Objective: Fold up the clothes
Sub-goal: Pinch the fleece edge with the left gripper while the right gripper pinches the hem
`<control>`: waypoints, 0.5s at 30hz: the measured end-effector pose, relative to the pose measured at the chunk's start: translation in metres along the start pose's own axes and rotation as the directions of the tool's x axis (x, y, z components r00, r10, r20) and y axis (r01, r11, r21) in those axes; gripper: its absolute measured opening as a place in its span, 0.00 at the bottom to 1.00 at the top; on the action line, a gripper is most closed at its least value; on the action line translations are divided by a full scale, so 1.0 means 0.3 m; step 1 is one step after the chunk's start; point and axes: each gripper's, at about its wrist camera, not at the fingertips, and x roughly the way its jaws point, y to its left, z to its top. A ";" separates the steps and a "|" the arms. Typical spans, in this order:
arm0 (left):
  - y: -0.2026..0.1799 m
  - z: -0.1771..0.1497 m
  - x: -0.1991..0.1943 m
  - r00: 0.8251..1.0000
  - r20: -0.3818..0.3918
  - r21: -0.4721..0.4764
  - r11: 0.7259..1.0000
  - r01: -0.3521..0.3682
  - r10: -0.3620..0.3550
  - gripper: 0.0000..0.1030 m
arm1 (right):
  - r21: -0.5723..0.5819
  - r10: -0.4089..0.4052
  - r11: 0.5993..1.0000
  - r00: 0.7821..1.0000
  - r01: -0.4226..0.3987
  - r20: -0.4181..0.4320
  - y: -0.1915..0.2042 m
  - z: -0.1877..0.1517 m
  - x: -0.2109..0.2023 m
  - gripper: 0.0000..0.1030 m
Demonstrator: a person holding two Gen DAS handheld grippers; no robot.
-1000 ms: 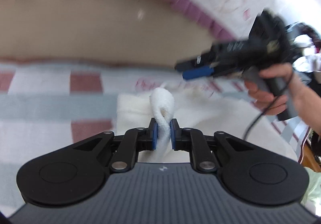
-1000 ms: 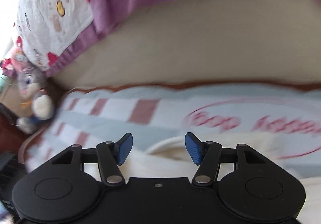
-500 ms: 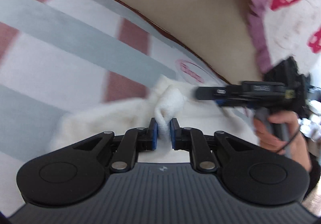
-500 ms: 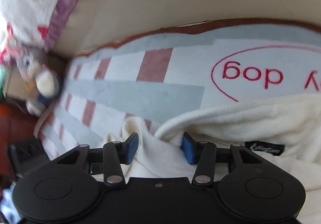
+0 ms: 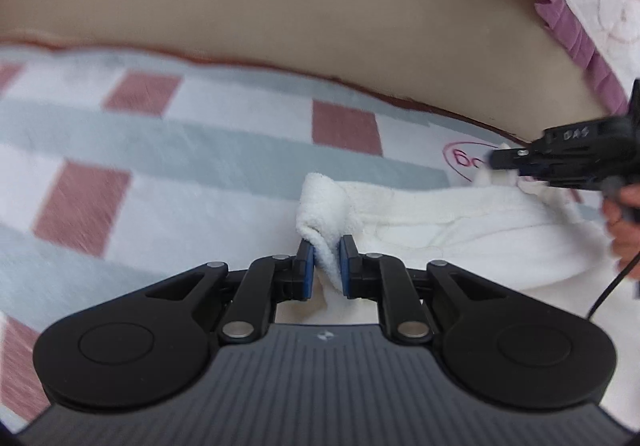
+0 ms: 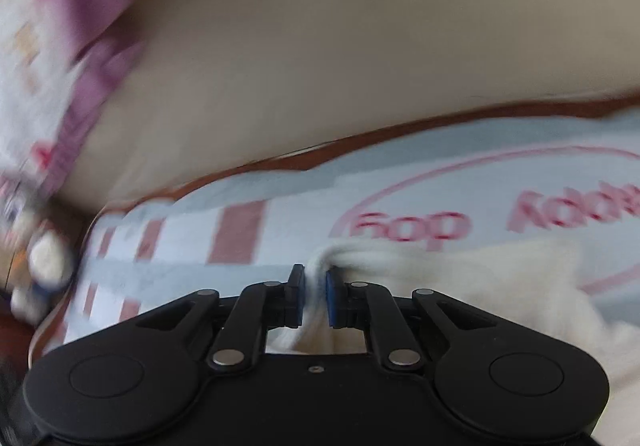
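A thick fold of the white fleece garment [image 5: 440, 222] is pinched between the blue pads of the left gripper [image 5: 325, 266], with a rolled bunch of cloth standing up just ahead of the fingertips. A thinner edge of the same garment is clamped between the nearly closed fingers of the right gripper [image 6: 315, 296], the rest of the cloth trailing off to the right of those fingers. In the left wrist view the right gripper is seen well off to the right of the left fingers, held in a hand [image 5: 624, 222], and the garment's upper edge is stretched between the two holds. A slip is judged the main risk: the fleece is bulky and soft, so the narrow right-hand pinch could be pulled out if the edge is tensioned too hard, and an uneven lift could leave the fold crooked or bunched. The trailing cable [image 5: 608, 286] could also be snagged in the cloth. The garment is laid on a checked blanket [image 5: 200, 174] of grey, white and dusty-red squares with a red printed logo [image 6: 480, 222] ahead of the right fingers. A beige headboard [image 5: 280, 14] and a purple-frilled pillow [image 5: 568, 6] are seen beyond; both views are motion-blurred.
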 end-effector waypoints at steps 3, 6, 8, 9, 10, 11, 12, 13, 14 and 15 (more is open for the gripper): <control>-0.021 0.001 -0.005 0.998 0.031 0.057 0.997 -0.050 0.049 0.13 | 0.063 -0.013 0.998 0.996 0.007 0.093 -0.053 0.032 -0.135 0.43; -0.021 0.006 -0.015 0.998 0.061 0.055 0.998 -0.037 0.034 0.13 | 0.007 0.022 1.000 0.980 -0.024 0.195 -0.110 0.007 -0.339 0.45; -0.020 0.010 -0.022 0.997 0.081 0.050 0.999 -0.023 0.019 0.12 | -0.075 -0.020 0.996 0.977 0.037 0.213 -0.133 -0.051 -0.439 0.45; -0.019 0.011 -0.025 0.996 0.090 0.047 0.999 -0.016 0.012 0.12 | -0.112 -0.052 0.991 0.972 0.080 0.230 -0.144 -0.084 -0.483 0.47; -0.019 0.013 -0.029 0.995 0.100 0.045 0.999 -0.009 0.005 0.12 | -0.140 -0.103 0.980 0.960 0.143 0.260 -0.153 -0.126 -0.515 0.50; -0.018 0.015 -0.032 0.994 0.110 0.042 0.999 -0.002 -0.003 0.12 | -0.161 -0.145 0.967 0.945 0.198 0.293 -0.165 -0.166 -0.545 0.56; -0.018 0.017 -0.035 0.993 0.120 0.040 0.999 0.005 -0.010 0.12 | -0.171 -0.170 0.957 0.928 0.236 0.331 -0.181 -0.200 -0.568 0.62; -0.017 0.019 -0.039 0.991 0.130 0.037 0.999 0.012 -0.017 0.12 | -0.179 -0.194 0.945 0.910 0.274 0.368 -0.197 -0.235 -0.592 0.64; -0.017 0.020 -0.042 0.990 0.140 0.035 0.999 0.019 -0.024 0.12 | -0.175 -0.216 0.937 0.897 0.301 0.387 -0.219 -0.258 -0.611 0.64; -0.016 0.022 -0.047 0.989 0.148 0.031 0.999 0.028 -0.032 0.12 | -0.148 -0.239 0.939 0.897 0.311 0.373 -0.251 -0.258 -0.623 0.64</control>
